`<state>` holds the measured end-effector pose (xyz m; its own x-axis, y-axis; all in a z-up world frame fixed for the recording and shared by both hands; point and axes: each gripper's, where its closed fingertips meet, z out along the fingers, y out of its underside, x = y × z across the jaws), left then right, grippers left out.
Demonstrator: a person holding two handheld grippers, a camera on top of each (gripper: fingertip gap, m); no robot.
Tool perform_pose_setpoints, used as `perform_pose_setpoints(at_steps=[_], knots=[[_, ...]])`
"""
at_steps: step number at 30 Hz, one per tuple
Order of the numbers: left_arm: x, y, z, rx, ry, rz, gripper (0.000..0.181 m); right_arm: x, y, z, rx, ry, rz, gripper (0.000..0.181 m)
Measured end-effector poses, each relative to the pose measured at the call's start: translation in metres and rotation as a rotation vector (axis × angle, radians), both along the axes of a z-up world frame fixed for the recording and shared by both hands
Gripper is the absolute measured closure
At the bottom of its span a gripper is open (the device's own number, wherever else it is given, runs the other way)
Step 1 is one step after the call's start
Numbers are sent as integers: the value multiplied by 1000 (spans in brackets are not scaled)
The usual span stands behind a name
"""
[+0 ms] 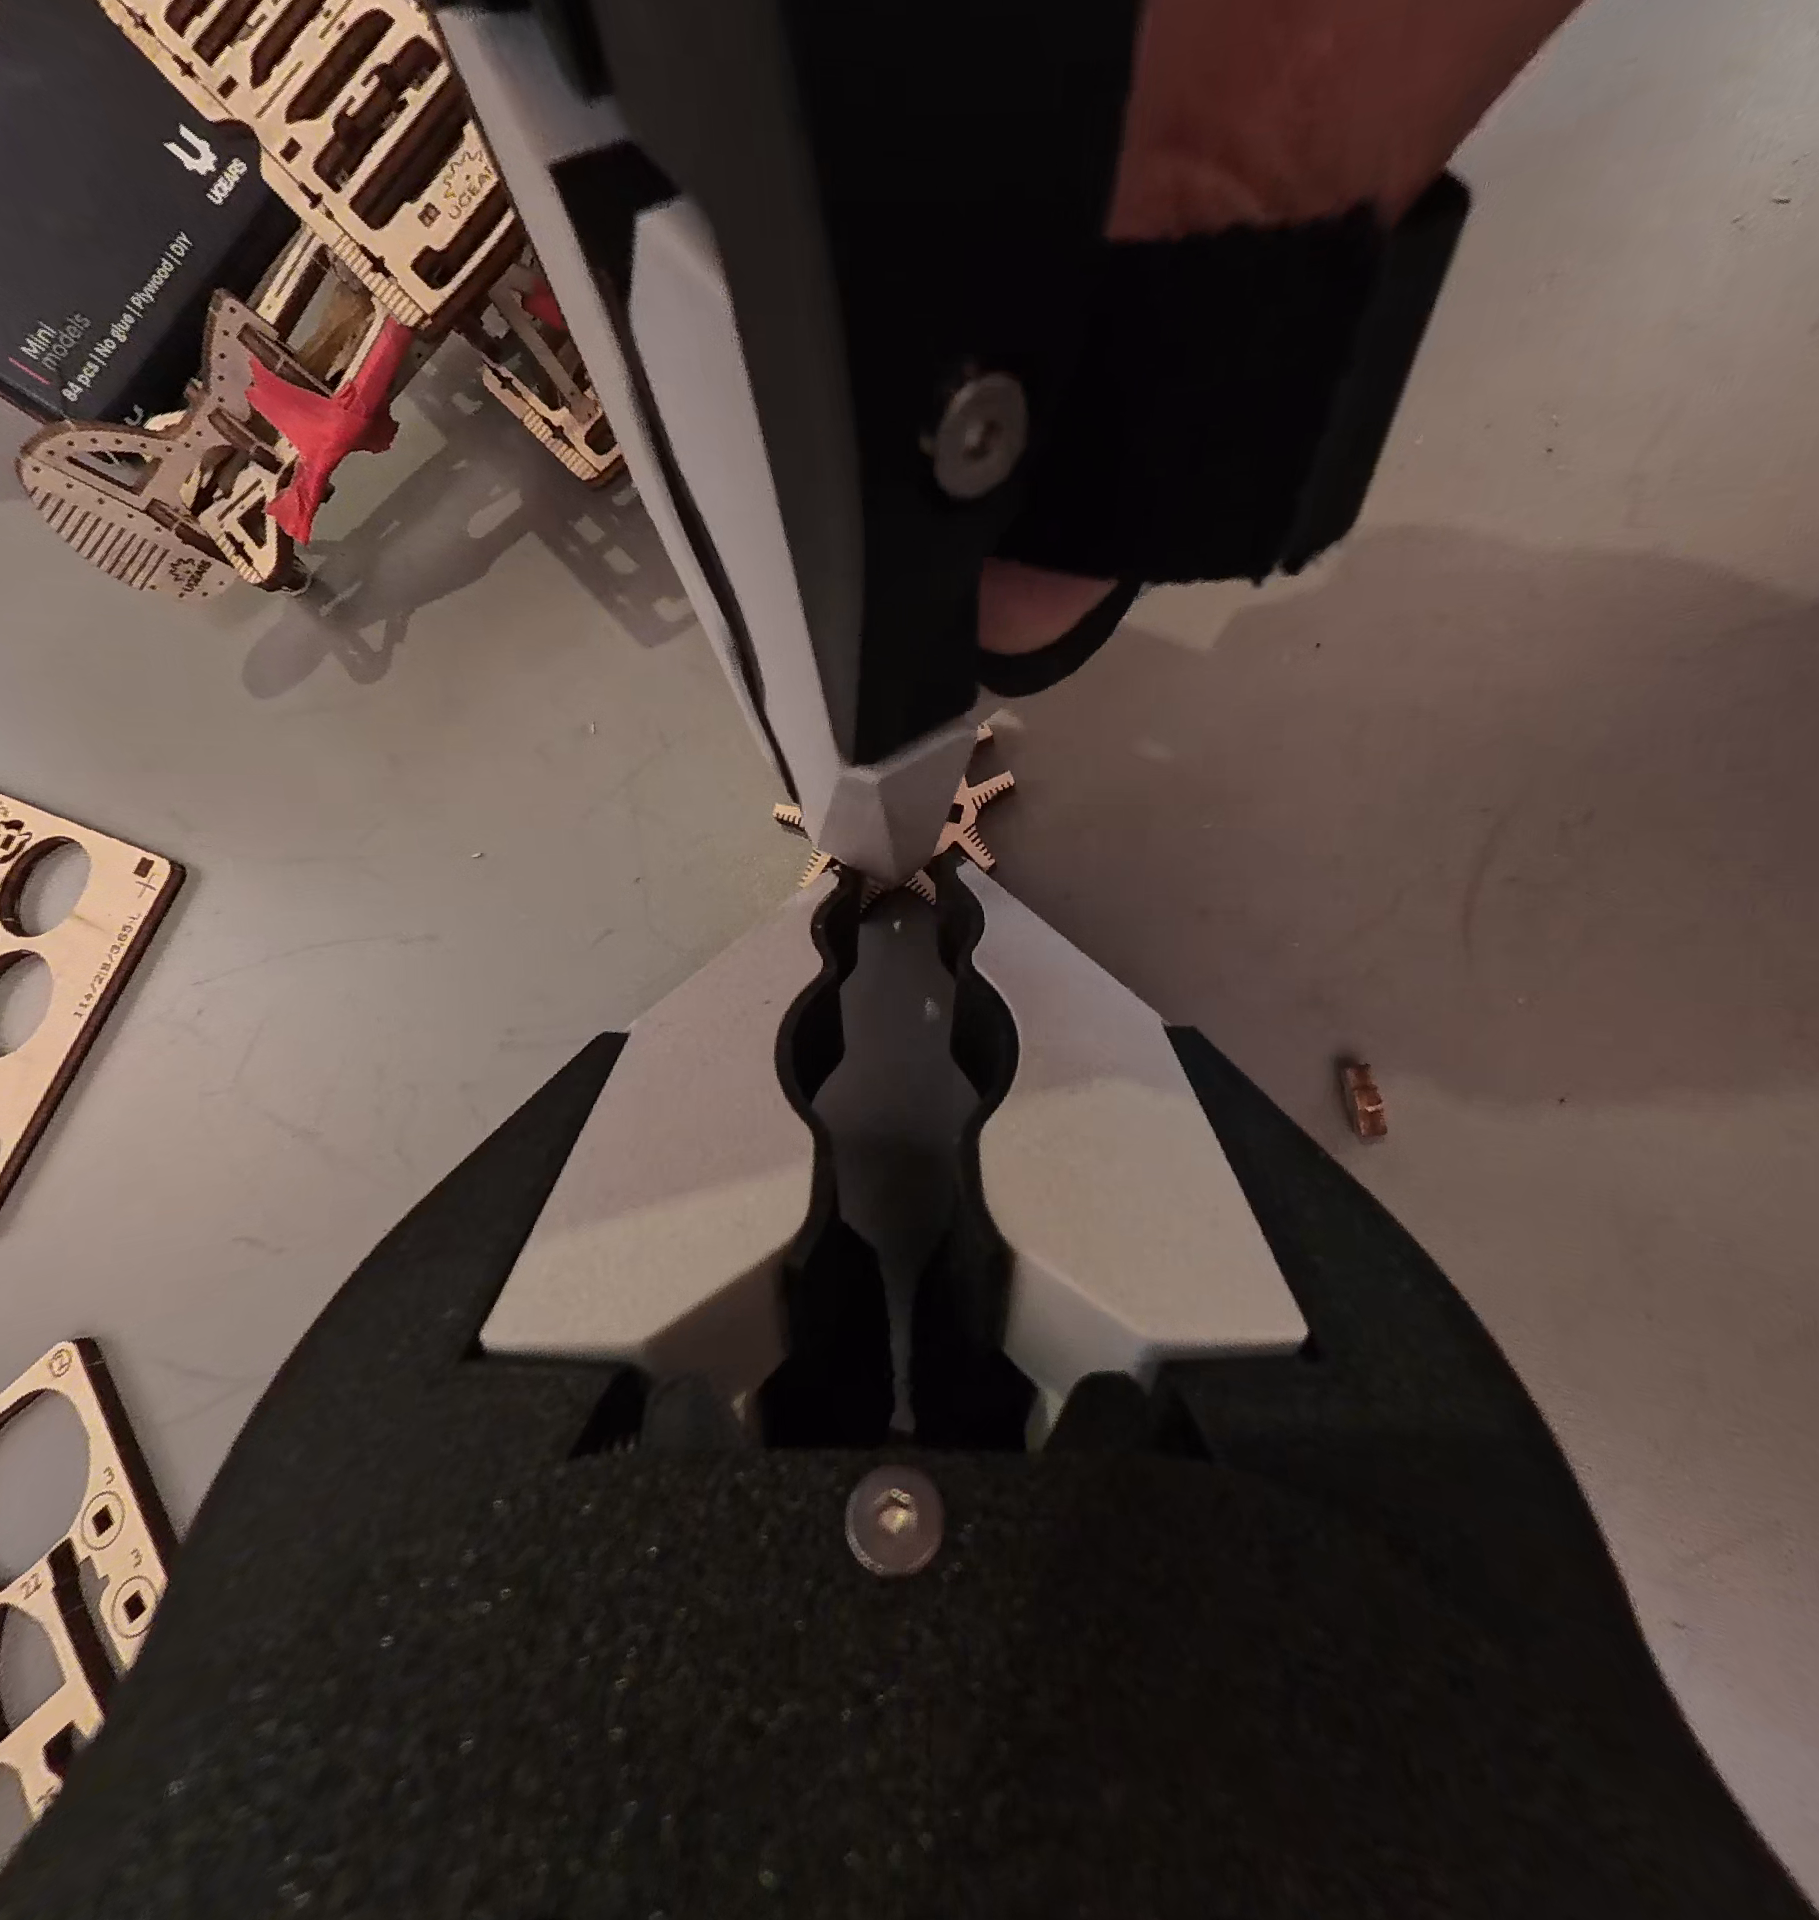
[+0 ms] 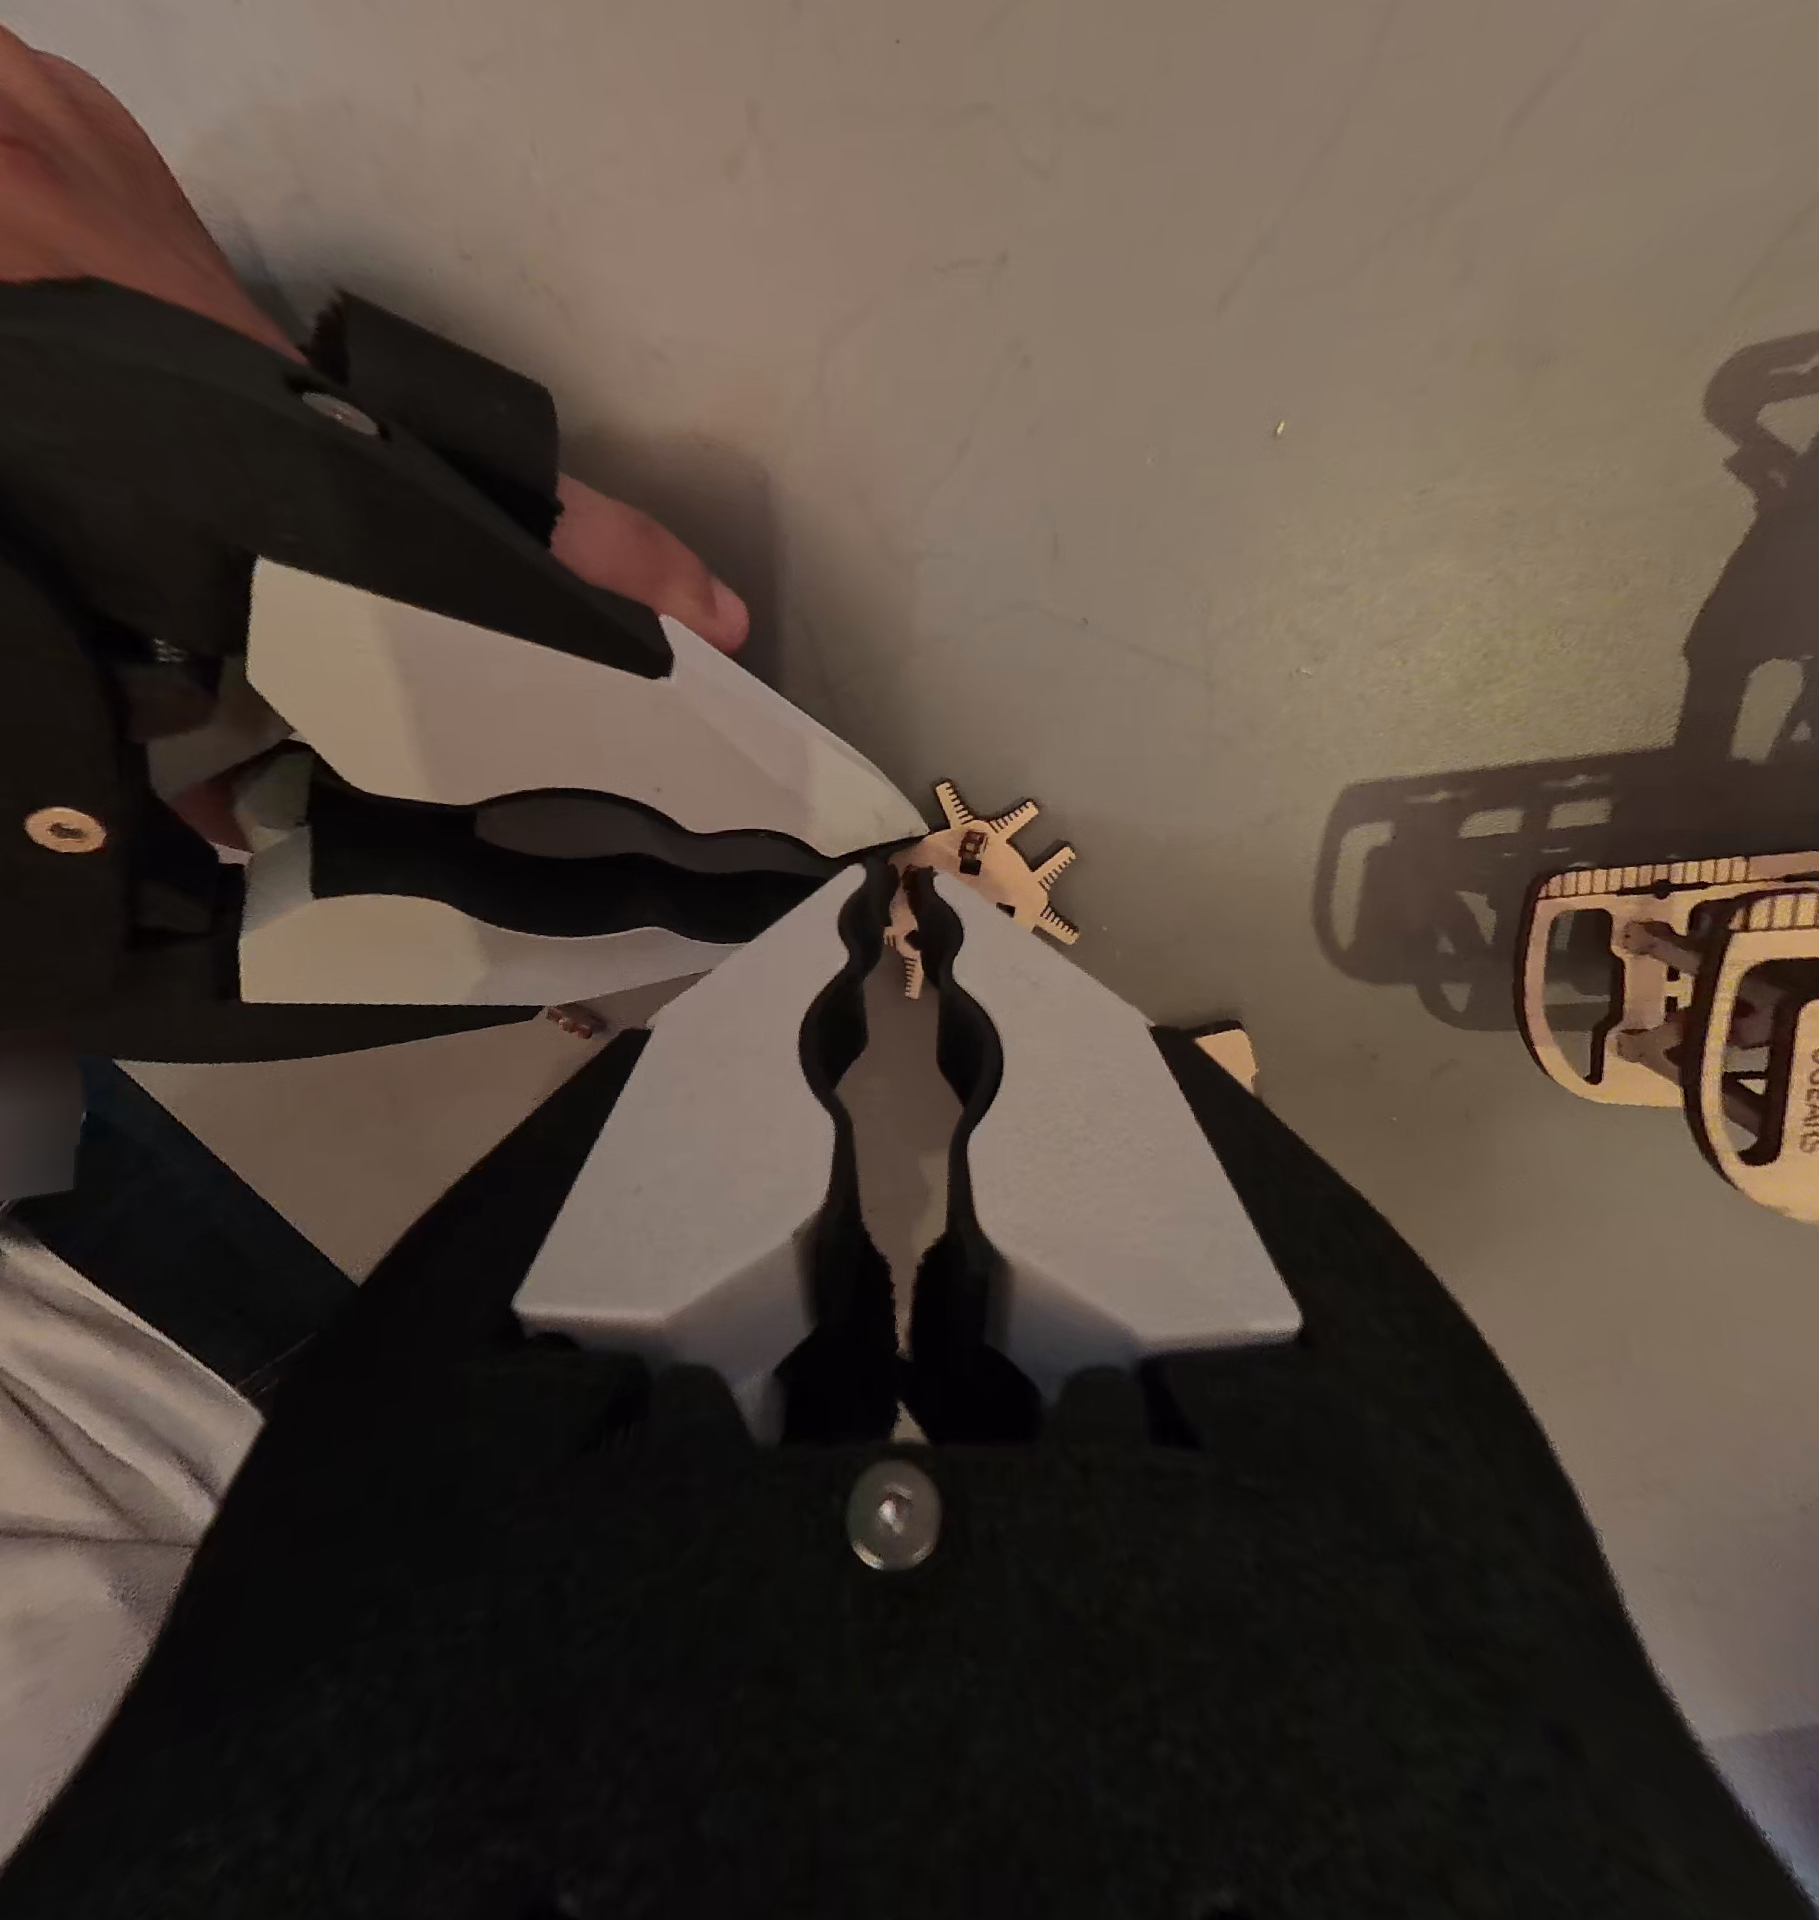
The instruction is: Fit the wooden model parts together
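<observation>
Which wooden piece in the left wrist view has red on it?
The half-built wooden model at upper left, by the dark box: red cloth hangs from it. The cut-out wooden sheets at the left edge are bare.

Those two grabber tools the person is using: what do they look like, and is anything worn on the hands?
Both grippers look alike: a rough black body with a silver screw in the middle, and two pale grey wedge-shaped fingers lined with wavy black pads. That goes for the left gripper and the right gripper. Each hand wears a black strap or fingerless glove. No cables show.
</observation>
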<state>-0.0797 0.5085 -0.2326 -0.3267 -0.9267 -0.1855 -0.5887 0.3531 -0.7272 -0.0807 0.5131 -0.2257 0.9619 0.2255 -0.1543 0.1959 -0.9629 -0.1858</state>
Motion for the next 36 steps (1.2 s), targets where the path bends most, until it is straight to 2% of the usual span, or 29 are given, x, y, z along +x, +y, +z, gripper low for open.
perform_pose_setpoints(at_steps=[13,25,36], knots=[[0,-1,0,6,-3,-4,169,2,-2,-1,32,-13,27,180],[1,0,0,8,-3,-1,169,4,-8,0,190,21,-18,181],[1,0,0,8,-3,1,170,3,-4,0,51,-13,-11,181]])
